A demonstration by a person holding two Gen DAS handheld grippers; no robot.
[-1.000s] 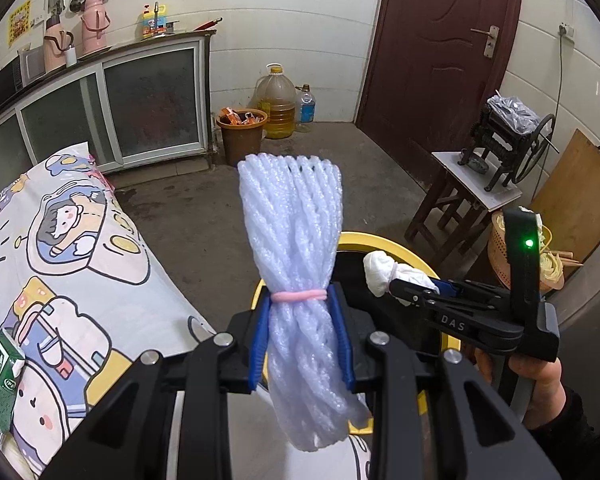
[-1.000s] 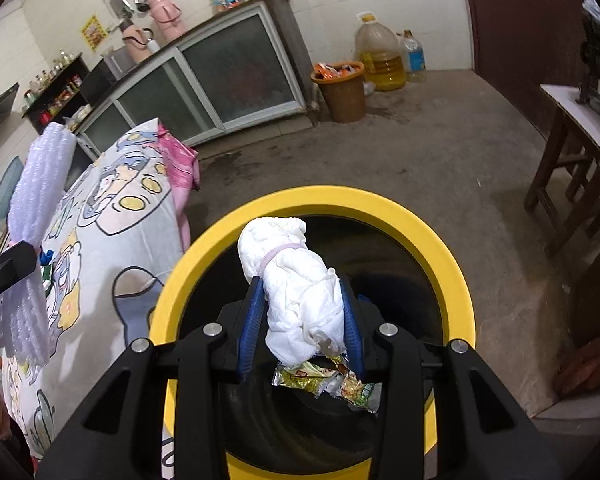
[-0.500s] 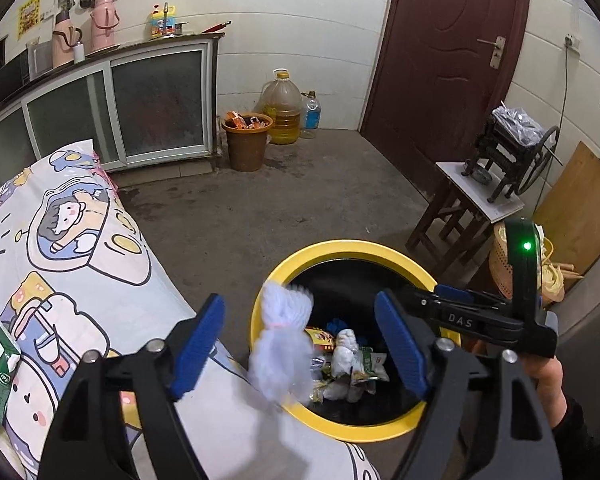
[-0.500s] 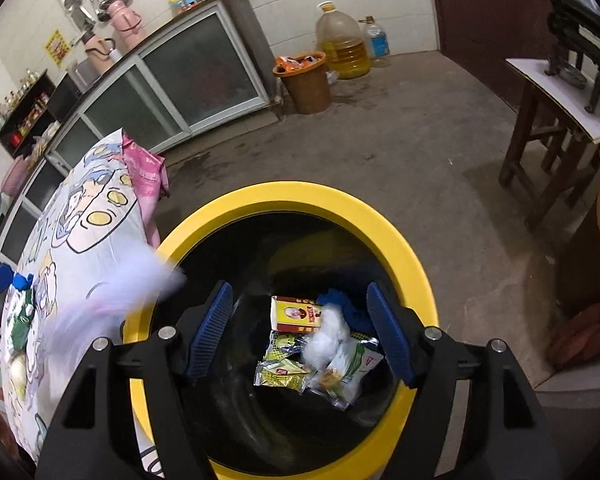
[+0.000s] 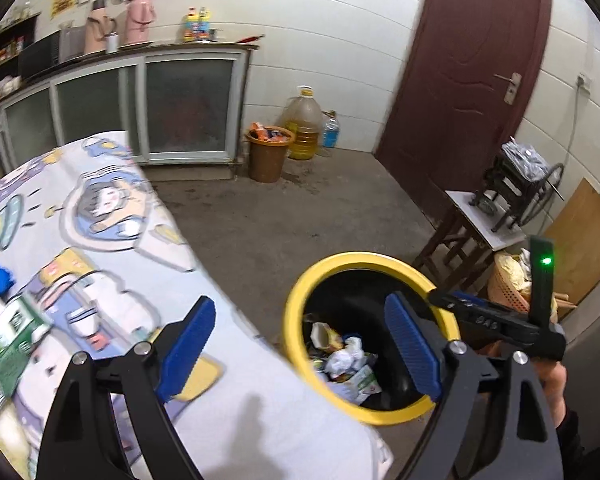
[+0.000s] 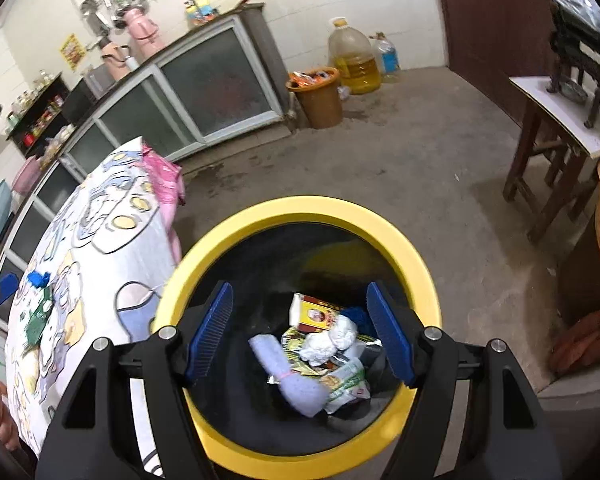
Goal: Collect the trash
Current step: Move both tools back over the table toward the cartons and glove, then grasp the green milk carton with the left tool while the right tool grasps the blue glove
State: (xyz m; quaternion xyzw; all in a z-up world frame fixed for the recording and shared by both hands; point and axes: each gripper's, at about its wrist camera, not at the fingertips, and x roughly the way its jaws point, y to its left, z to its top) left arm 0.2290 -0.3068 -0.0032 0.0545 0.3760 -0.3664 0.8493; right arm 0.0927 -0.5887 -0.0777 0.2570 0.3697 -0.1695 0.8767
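Both loads now lie in the yellow-rimmed bin (image 6: 300, 216): the foam-net bundle (image 6: 288, 376) and white wad (image 6: 332, 340), released a second ago. Left hand-held gripper (image 5: 300, 344) has just been opening; right hand-held gripper (image 6: 300, 332) stands apart (both empty), angled downward. Cartons (image 5: 4, 344) remain on the table (image 5: 112, 240).

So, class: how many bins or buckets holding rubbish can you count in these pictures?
2: the yellow-rimmed bin below the open right gripper, and a brown bucket by the cabinet. Others may be hidden.
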